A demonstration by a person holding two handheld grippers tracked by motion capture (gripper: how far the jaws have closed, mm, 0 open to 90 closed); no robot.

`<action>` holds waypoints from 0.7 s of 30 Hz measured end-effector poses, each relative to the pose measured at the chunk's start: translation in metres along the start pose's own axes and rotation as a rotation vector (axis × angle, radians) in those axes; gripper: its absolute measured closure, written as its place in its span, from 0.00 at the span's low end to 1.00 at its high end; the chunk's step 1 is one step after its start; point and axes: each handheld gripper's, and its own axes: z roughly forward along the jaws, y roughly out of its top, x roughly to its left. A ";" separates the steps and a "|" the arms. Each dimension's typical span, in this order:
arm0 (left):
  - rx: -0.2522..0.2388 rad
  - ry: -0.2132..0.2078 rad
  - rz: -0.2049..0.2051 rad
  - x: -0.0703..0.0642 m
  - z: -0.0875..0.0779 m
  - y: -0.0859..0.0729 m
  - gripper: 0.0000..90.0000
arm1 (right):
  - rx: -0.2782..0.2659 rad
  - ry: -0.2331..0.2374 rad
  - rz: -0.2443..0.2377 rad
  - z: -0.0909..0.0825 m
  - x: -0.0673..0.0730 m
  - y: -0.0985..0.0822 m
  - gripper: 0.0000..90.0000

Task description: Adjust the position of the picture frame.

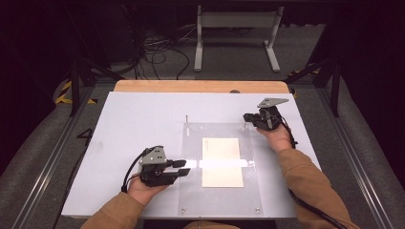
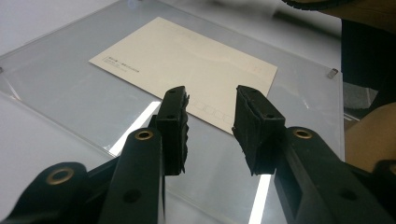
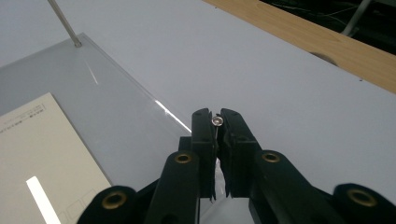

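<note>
Pin point(image 3: 217, 121), a thin metal peg with a small round head, is pinched between the closed jaws of your right claw point(image 3: 216, 122) at the far right corner of the clear acrylic sheet point(image 1: 191, 191), which lies on the near half of the white worktop point(image 1: 143, 109). By the look of it you are seating that pin, so next ease it straight down and keep it upright like the one point(image 1: 187, 123) standing at the sheet's far left corner. Your left claw point(image 2: 210, 112) waits half open and empty over the sheet's left edge, jaws aimed at the matte cream card point(image 2: 187, 70) lying flat under the glossy plastic.
</note>
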 end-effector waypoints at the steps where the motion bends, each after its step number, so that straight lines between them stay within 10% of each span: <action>1: -0.001 0.005 0.004 0.001 0.000 0.000 0.71 | -0.002 0.006 0.015 0.000 -0.001 0.000 0.93; 9: -0.001 0.000 -0.001 0.001 0.000 0.000 0.71 | 0.000 0.030 -0.060 0.008 -0.001 -0.010 0.92; 21: 0.002 -0.005 0.005 0.001 -0.001 0.000 0.69 | -0.054 0.041 0.021 0.010 -0.007 -0.016 0.94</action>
